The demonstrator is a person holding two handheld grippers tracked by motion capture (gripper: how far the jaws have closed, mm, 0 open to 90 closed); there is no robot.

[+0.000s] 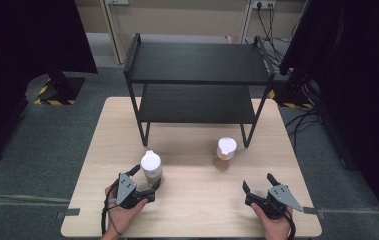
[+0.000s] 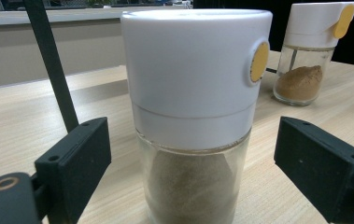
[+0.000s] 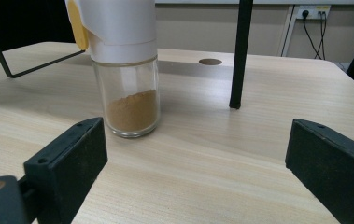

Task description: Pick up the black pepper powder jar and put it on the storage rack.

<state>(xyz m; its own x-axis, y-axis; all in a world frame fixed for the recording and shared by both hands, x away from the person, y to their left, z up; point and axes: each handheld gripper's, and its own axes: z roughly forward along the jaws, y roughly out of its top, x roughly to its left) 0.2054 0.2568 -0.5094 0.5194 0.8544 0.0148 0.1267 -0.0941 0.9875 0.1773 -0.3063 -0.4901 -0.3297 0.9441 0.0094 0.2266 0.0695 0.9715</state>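
Two glass spice jars with white caps stand on the wooden table point(image 1: 197, 200). The nearer jar point(image 1: 151, 167) point(image 2: 193, 116) holds grey-brown powder and stands between the jaws of my left gripper point(image 1: 147, 178) point(image 2: 193, 163). A gap shows on each side of it, so that gripper is open. The second jar point(image 1: 226, 148) point(image 2: 312, 51) point(image 3: 128, 70) holds orange-brown powder and stands farther back to the right. My right gripper point(image 1: 258, 182) point(image 3: 193, 158) is open near the table's front right, with nothing between its jaws; this jar is ahead of it and to the left.
A black two-tier shelf point(image 1: 197, 65) stands at the back of the table, both tiers bare. Its front right leg point(image 3: 239, 56) comes down just behind and to the right of the second jar. Dark screens flank the table on both sides.
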